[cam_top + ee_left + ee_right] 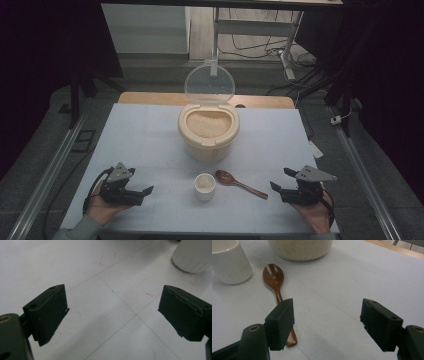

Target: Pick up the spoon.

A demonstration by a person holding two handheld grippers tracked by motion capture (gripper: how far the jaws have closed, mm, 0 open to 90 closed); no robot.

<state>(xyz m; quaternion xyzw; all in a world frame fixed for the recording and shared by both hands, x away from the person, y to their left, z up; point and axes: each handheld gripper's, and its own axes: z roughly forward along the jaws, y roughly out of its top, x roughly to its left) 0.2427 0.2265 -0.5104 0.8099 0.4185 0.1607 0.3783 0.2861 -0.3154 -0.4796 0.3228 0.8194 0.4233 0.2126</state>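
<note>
My counter (150, 130) carries the open rice container (208, 131), then the white cup (205, 186), then the wooden spoon (241, 183). I judge the spoon comes first: my right hand-held gripper (281, 180), jaws wide and empty, should close across its handle. My left hand-held gripper (146, 192) waits wide; the cup stands close beside.

From the right gripper view, the wooden spoon (275, 287) loses the middle of its handle behind a black jaw, the white cup (229, 261) is cut by the top and left edges, and the cream container (299, 248) shows just its base. From the left gripper view, the cup (193, 257) is a cropped corner piece. Overhead, both forearms run off the bottom edge, and the cup's contents (205, 182) are too small to tell.
</note>
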